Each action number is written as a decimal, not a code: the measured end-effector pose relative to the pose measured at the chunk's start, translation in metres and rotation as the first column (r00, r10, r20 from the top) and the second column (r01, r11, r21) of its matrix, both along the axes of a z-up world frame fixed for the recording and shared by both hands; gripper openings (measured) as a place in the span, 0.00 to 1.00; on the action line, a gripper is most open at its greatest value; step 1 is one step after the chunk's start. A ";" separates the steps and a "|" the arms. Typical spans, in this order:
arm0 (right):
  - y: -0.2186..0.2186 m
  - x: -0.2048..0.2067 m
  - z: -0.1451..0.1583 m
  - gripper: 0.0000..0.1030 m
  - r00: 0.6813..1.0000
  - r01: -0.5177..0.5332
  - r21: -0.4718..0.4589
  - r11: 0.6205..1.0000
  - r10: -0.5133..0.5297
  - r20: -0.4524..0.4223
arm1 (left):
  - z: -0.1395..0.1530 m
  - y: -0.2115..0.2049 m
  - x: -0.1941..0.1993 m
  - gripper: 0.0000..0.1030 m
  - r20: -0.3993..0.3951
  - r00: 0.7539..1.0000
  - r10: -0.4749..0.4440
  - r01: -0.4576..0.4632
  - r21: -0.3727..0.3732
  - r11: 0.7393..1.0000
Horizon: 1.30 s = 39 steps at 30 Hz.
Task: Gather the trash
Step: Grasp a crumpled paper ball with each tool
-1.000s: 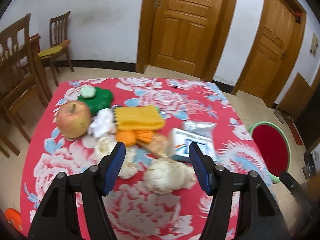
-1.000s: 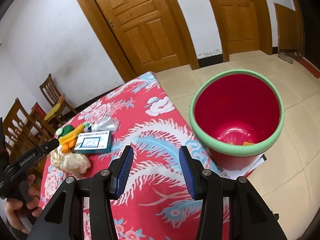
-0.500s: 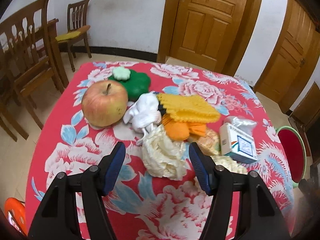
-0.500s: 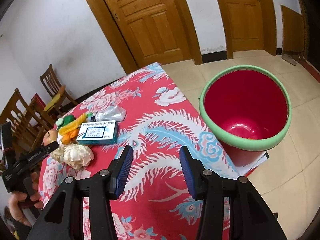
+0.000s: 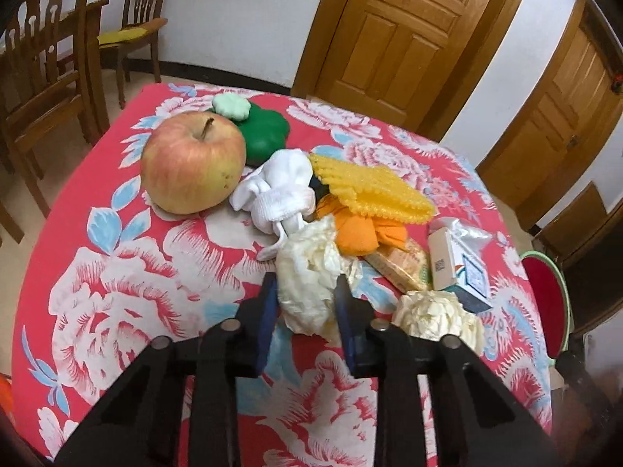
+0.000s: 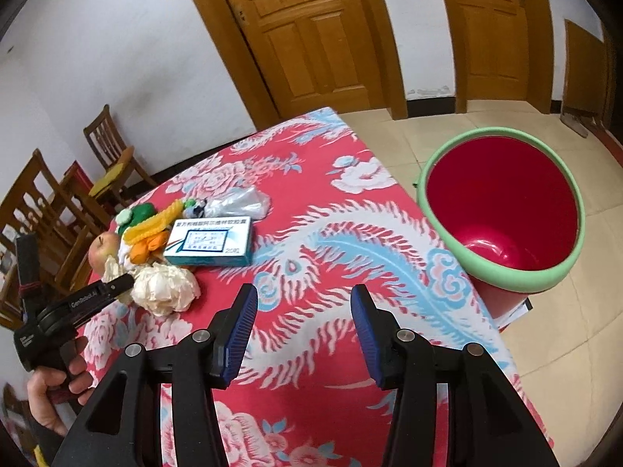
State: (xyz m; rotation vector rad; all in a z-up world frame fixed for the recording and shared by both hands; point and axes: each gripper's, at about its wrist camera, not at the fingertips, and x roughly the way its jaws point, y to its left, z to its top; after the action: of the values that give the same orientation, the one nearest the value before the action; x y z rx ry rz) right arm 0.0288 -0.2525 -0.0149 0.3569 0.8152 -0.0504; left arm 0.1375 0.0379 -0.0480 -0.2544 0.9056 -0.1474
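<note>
Cream paper wad [image 5: 309, 272] sits on the table [image 5: 117, 292], clamped in the left gripper [image 5: 305, 292]; right gripper [image 6: 303, 307] hangs apart, empty. Judged step: pickup; next, lift and carry right to the red bin [image 6: 502, 214]. "GenRobot.AI" reads on the left gripper; the box [image 6: 210, 243] shows "20".

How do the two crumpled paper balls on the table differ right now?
The nearer paper wad sits pinched between the fingers of the left tool; the other paper wad lies free on the tablecloth, touched by nothing. The gripped one looks taller and stretched; the free one is rounder and more compact. The free wad rests beside the medicine box, the gripped one closer to the white sock. Both are cream-coloured crumpled paper.
</note>
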 end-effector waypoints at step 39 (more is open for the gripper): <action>0.135 0.082 -0.040 0.79 0.969 -0.232 0.000 0.973 0.231 -0.089 | 0.013 0.059 -0.038 0.24 0.065 0.993 0.099 -0.100 0.008 0.995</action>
State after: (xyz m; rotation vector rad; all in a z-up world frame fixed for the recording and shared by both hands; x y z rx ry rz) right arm 0.1108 -0.1177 -0.0548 0.2490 0.9394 0.1486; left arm 0.0993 0.0972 -0.0347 -0.2821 0.8277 -0.0580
